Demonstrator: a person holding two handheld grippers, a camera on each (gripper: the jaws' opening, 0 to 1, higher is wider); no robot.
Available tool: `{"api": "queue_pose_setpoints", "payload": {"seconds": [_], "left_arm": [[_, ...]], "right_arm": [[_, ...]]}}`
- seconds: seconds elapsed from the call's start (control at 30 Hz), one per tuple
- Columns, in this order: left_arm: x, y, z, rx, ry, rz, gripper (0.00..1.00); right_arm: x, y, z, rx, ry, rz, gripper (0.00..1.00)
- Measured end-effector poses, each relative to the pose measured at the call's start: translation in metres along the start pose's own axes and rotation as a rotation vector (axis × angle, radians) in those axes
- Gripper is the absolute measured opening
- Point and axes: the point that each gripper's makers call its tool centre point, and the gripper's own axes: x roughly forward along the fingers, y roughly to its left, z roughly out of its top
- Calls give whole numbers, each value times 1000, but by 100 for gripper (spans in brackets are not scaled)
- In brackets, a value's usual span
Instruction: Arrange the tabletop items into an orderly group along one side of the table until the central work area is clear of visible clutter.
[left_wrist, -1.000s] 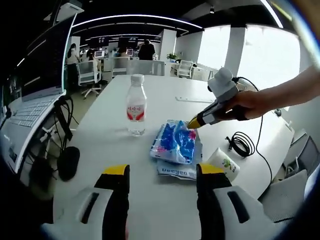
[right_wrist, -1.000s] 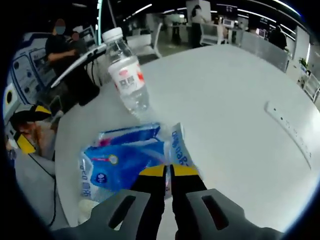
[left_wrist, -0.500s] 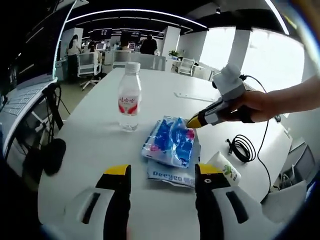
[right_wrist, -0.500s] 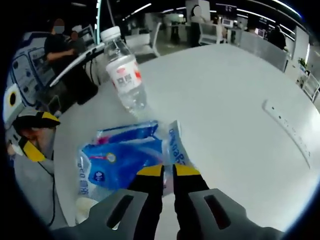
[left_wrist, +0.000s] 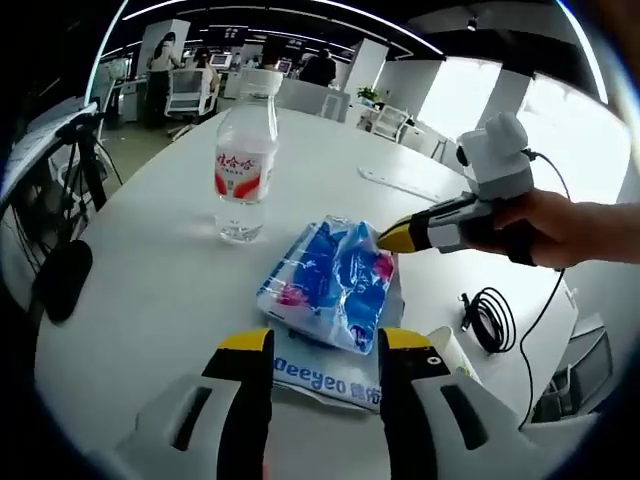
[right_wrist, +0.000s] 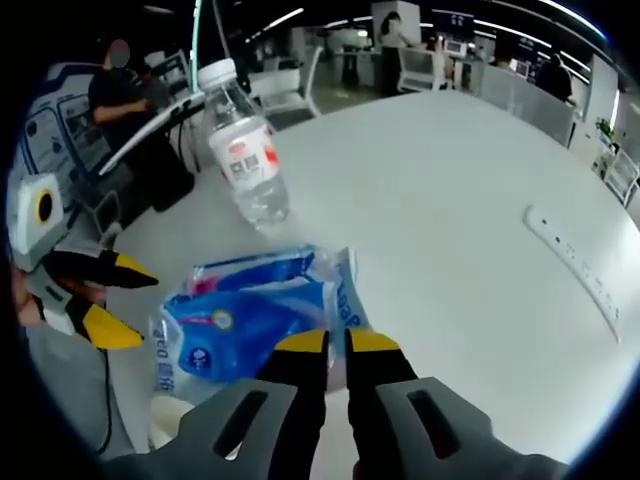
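Note:
A stack of blue tissue packets (left_wrist: 335, 280) (right_wrist: 245, 325) lies on the white table (left_wrist: 150, 290), on top of a flat white packet (left_wrist: 320, 378). A clear water bottle (left_wrist: 243, 165) (right_wrist: 243, 150) with a red label stands upright just beyond them. My left gripper (left_wrist: 326, 350) (right_wrist: 122, 305) is open, its jaws spread at the near edge of the packets. My right gripper (right_wrist: 336, 345) (left_wrist: 390, 238), held by a hand (left_wrist: 570, 228), has its jaws nearly together on the far edge of the blue packets.
A coiled black cable (left_wrist: 490, 318) and a small white cup (left_wrist: 455, 348) lie right of the packets. A white power strip (left_wrist: 400, 185) (right_wrist: 580, 265) lies farther back. A black object (left_wrist: 60, 280) sits near the left table edge. Office chairs and people are beyond.
My left gripper has come closer to the packets, which now lie right at its jaws. The right gripper has stayed at the packets' edge, its jaws a hair wider than a second ago.

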Motion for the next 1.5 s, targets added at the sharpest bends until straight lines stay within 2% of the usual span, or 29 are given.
{"api": "queue_pose_setpoints", "payload": {"seconds": [0.07, 0.13, 0.23, 0.7, 1.1, 1.3, 1.5], "left_arm": [[3, -3, -2, 5, 10, 0, 32], [6, 0, -6, 3, 30, 14, 30], [8, 0, -4, -27, 28, 10, 27], [10, 11, -1, -27, 41, 37, 3], [2, 4, 8, 5, 28, 25, 0], [-2, -8, 19, 45, 13, 4, 0], [0, -24, 29, 81, 0, -20, 0]], "right_arm": [[-1, 1, -1, 6, -2, 2, 2], [-3, 2, -3, 14, 1, 3, 1], [-8, 7, -5, 30, -6, 9, 1], [-12, 11, -19, 43, -4, 25, 0], [-31, 12, -21, 78, -46, -7, 0], [-50, 12, -22, 100, -87, -41, 0], [-69, 8, -31, 123, -117, -74, 0]]}}
